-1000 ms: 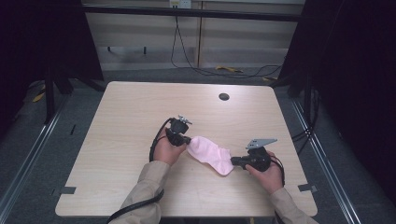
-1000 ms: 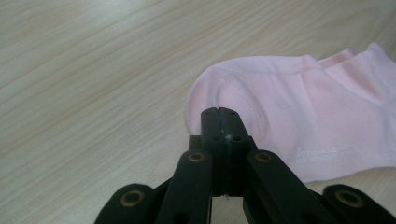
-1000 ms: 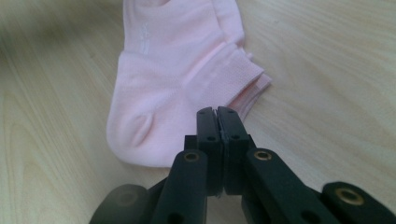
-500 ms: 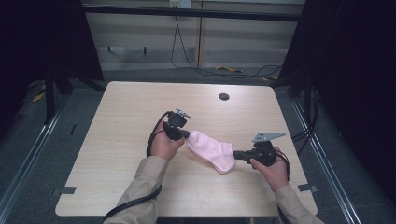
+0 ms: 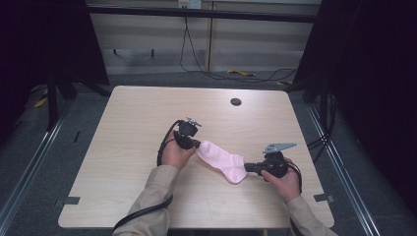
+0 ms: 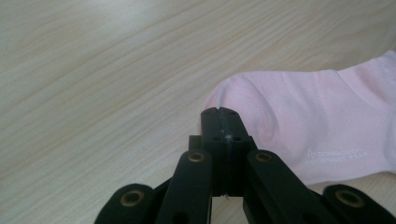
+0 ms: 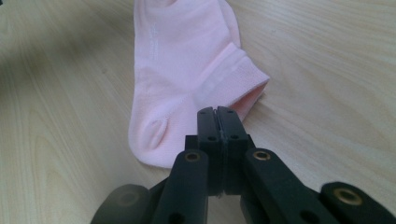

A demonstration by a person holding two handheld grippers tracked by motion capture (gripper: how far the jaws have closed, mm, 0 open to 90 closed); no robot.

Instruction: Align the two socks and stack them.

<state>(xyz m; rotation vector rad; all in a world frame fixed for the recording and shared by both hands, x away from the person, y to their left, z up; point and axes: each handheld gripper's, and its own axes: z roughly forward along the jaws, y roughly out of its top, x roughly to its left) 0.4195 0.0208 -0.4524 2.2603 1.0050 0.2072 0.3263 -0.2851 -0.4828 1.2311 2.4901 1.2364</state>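
Surface [image 5: 123, 147]: pale wood, with a small dark round hole [image 5: 235, 102] near its far edge. Pink sock [image 5: 221, 161] lies flat near the front centre, between both hands. Left hand-held gripper [image 5: 194, 143]: jaws clenched, tips at the sock's toe end; whether fabric is pinched cannot be told. Right hand-held gripper [image 5: 247, 167]: jaws clenched, tips at the heel and cuff end, grasp equally unclear.

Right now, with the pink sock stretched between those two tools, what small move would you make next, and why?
Probably open the right gripper to let go: the pink sock already lies flat and stretched on the table, while the left gripper pinches its toe.
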